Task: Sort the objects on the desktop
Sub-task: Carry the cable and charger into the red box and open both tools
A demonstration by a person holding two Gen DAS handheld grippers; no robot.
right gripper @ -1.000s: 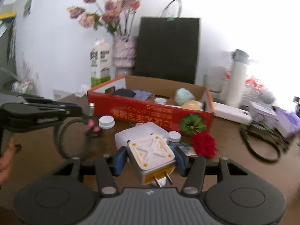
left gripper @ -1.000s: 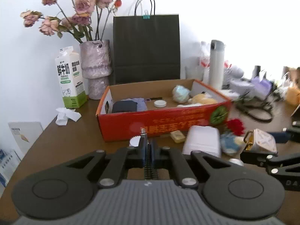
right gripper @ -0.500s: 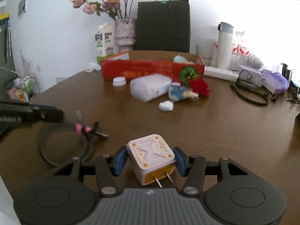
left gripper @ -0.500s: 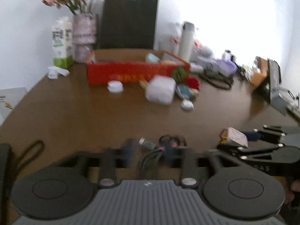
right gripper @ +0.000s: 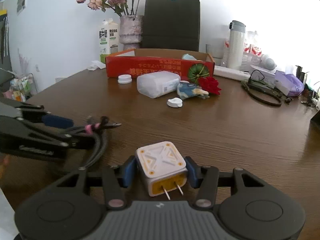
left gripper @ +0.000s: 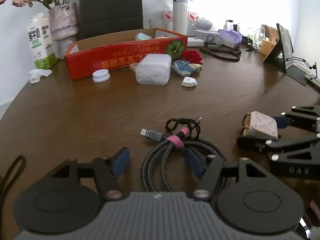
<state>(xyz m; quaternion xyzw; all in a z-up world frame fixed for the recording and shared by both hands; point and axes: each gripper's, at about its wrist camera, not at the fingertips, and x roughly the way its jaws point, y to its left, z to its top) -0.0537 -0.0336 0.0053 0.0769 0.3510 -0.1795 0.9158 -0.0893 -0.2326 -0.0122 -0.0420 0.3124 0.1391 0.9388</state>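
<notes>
Now the left gripper (left gripper: pixel 158 161) has let the bundled cable (left gripper: pixel 176 150) down onto the table (left gripper: pixel 100 116) and, after opening, has been narrowing around it without pinching, while the right gripper (right gripper: pixel 160 172) stays clamped on the charger (right gripper: pixel 163 165), probably next.

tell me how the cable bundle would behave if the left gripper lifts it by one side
The cable is braided and coiled, so it is probably floppy. One pink tie binds it, so the loops would likely hang together but sag. The free plug end may swing. It looks light, and the braid should not slip much in the left gripper.
</notes>
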